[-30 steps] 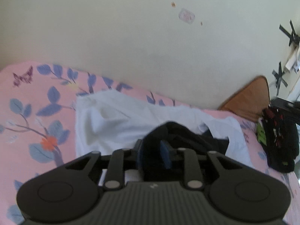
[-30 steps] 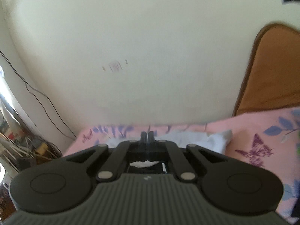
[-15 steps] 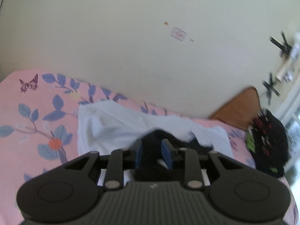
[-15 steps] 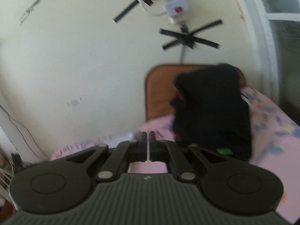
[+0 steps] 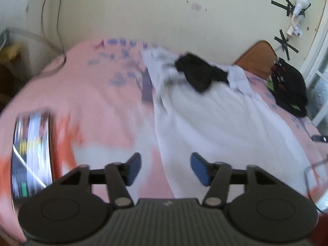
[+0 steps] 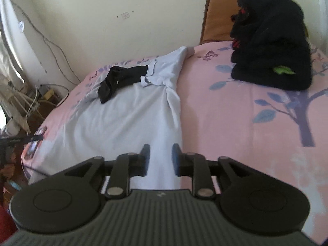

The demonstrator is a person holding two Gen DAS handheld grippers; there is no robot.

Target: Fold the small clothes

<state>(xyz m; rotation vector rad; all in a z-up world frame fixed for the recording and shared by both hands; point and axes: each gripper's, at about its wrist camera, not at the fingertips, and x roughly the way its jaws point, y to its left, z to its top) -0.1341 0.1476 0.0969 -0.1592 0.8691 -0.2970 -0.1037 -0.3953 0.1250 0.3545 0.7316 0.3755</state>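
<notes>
On the bed, as the left wrist view shows it, a white shirt (image 5: 221,119) lies spread over the pink floral sheet (image 5: 86,94), running from the far wall side toward the camera. A small black garment (image 5: 199,73) lies crumpled on the far end of the shirt, near its collar. The left gripper (image 5: 165,169) hovers above the shirt's near left edge; its jaws have just been opening, the blue pads (image 5: 134,168) stand spread, and nothing is between them. A stack of black clothes (image 5: 289,86) sits at the right, just in front of a brown cushion (image 5: 256,58) leaning against the wall. A printed, striped object (image 5: 30,153) shows at the left edge, too blurred to identify. From the right wrist view, the shirt (image 6: 123,119) lies flat with its collar at the far end, and the black garment (image 6: 121,80) rests across the collar area, touching it. The right gripper (image 6: 160,160) hovers above the shirt's near right edge; its jaws have just been opening, the pads (image 6: 176,160) stand apart by a narrow gap, and no cloth is pinched between them. The stack of black clothes (image 6: 270,47) sits on the sheet (image 6: 235,112) at the far right, well apart from the shirt, in front of the cushion (image 6: 219,14). Cables (image 6: 53,47) hang down the wall at the left.
</notes>
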